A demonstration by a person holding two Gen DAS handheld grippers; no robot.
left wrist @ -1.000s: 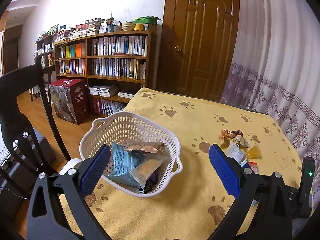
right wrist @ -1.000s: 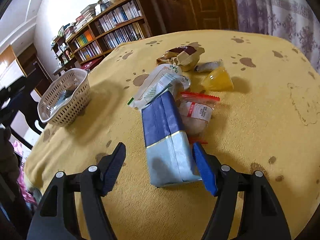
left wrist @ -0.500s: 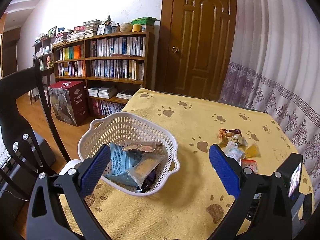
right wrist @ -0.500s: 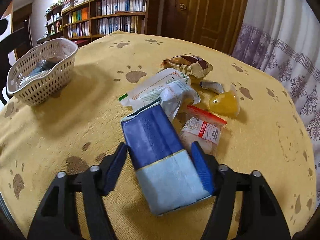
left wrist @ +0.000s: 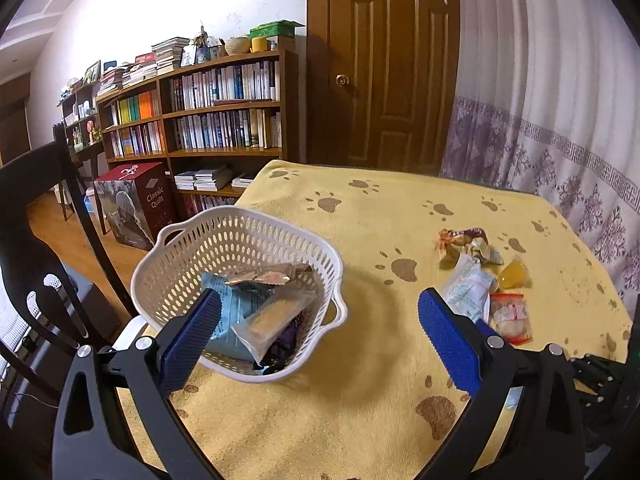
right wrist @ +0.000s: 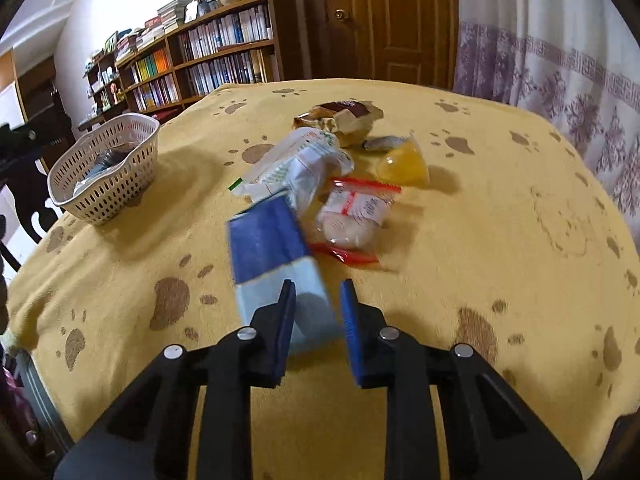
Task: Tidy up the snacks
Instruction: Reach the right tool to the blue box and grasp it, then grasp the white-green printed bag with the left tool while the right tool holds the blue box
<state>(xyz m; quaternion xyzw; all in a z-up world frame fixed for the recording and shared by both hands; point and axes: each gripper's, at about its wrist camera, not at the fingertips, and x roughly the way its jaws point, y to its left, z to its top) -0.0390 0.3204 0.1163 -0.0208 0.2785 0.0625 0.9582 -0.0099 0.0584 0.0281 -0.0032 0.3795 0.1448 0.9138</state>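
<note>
I am holding the right gripper (right wrist: pixel 316 312) low over the yellow paw-print tablecloth (right wrist: pixel 500 240), and its blue pads are pinching the pale end of the blue snack pack (right wrist: pixel 272 248), with both fingers drawn in narrow against the packet's sides. The pack is lying along the cloth, its dark blue half pointing away from me toward the rest of the loose snacks; its outline is blurred, so I cannot tell whether it is resting on the cloth or lifted off it. Just beyond it, the red-edged clear packet (right wrist: pixel 354 220) is lying beside its far right corner, the white wrapper with green print (right wrist: pixel 296 164) is sitting at its far end, the orange jelly cup (right wrist: pixel 402 162) is lying near the red-edged packet, and the brown-and-gold wrapper (right wrist: pixel 344 118) is lying farthest back. The white basket (right wrist: pixel 108 184) is standing well apart to the left, near the table's edge. I am keeping the left gripper (left wrist: pixel 320 338) hanging above that basket's near side with its fingers spread wide and nothing between them. Inside the basket (left wrist: pixel 240 240) a light blue bag (left wrist: pixel 236 312), a clear-wrapped tan bar (left wrist: pixel 276 316) leaning across it, a silvery packet (left wrist: pixel 264 274) on top and something dark purple (left wrist: pixel 286 340) underneath are lying together.
</note>
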